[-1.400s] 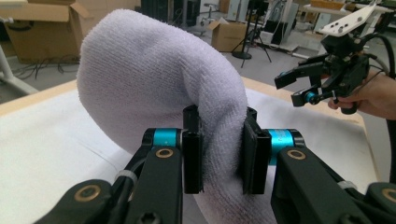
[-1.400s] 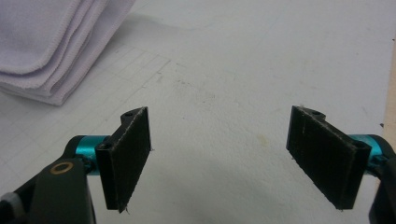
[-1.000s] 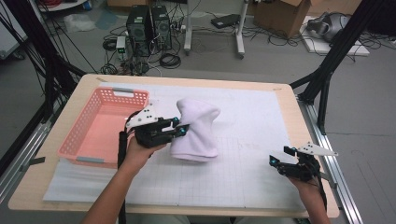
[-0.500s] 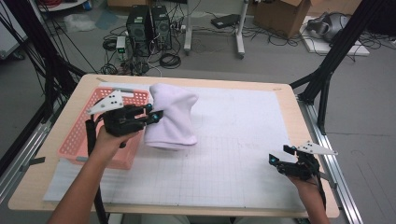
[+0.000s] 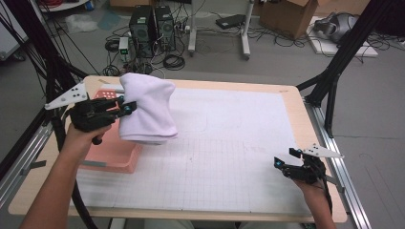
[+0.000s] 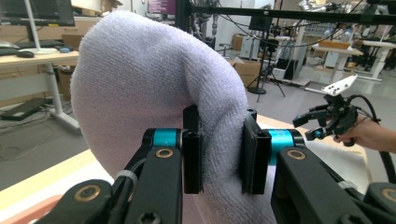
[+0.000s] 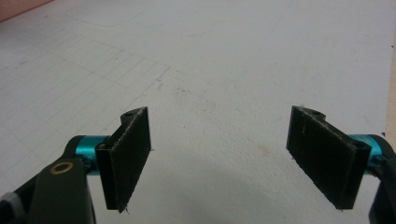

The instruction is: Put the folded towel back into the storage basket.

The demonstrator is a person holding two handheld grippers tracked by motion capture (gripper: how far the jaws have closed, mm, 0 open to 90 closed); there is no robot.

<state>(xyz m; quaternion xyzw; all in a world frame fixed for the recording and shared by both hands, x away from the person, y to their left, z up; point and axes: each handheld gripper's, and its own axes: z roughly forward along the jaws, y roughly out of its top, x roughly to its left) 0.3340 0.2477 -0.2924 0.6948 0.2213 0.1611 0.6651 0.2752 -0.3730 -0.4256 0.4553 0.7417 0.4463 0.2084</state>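
A pale lilac folded towel [image 5: 145, 109] hangs in the air over the right edge of the pink basket [image 5: 114, 155] at the table's left. My left gripper [image 5: 125, 108] is shut on the towel's left side; in the left gripper view the two black pads pinch a thick fold of the towel [image 6: 154, 98]. My right gripper [image 5: 282, 164] rests low near the table's front right corner, open, with bare white mat between its pads [image 7: 128, 156]. The right gripper [image 6: 317, 123] also appears far off in the left gripper view.
A white gridded mat [image 5: 229, 143] covers most of the wooden table. Black frame legs [image 5: 334, 71] stand at the right, and computer towers [image 5: 153, 28] with cables sit on the floor behind the table.
The left hand has carried the towel leftward and up, from the middle of the mat to above the basket's right edge. The right hand has stayed put.
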